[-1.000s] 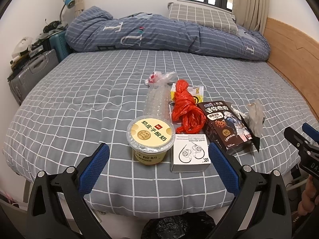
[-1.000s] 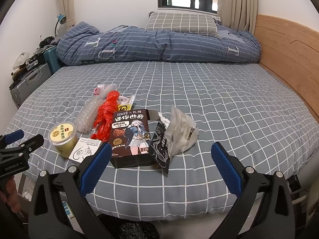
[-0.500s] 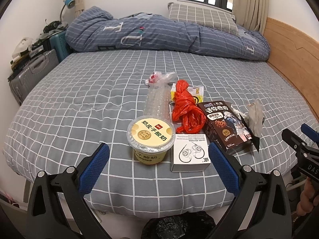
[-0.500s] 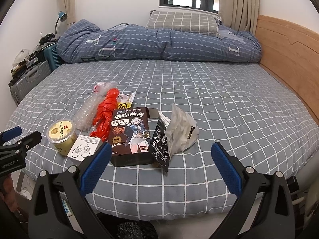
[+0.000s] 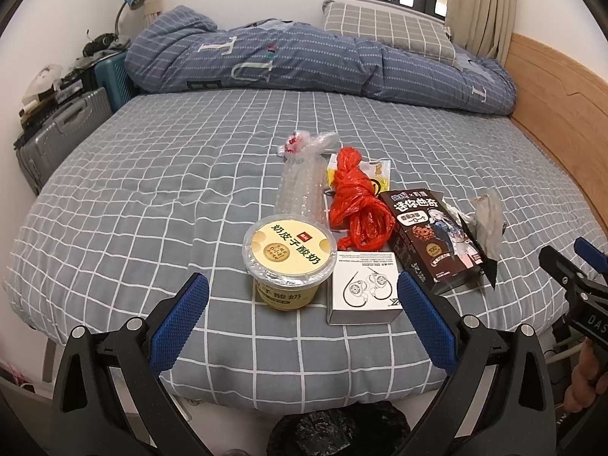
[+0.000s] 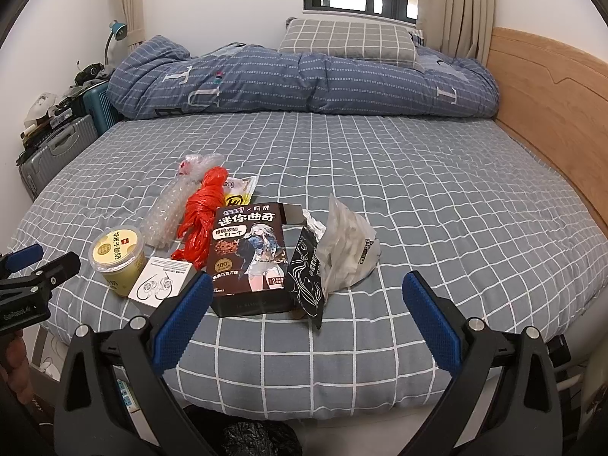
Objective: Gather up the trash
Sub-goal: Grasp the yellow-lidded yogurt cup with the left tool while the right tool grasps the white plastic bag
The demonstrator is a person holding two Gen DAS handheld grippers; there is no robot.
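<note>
While both grippers hang spread wide and empty at the bed's near edge, the left gripper faces a yogurt cup and white earphone box. The right gripper faces a dark cookie box; behind it lie a red plastic bag and bubble wrap on the checked bedsheet.

The bed wears a grey sheet with a white grid. At its twelve o'clock lies a blue quilt with pale dashed stripes and a grey checked pillow. The yogurt cup is pale yellow, the knotted bag red, the cookie box dark brown, the small box white.
</note>
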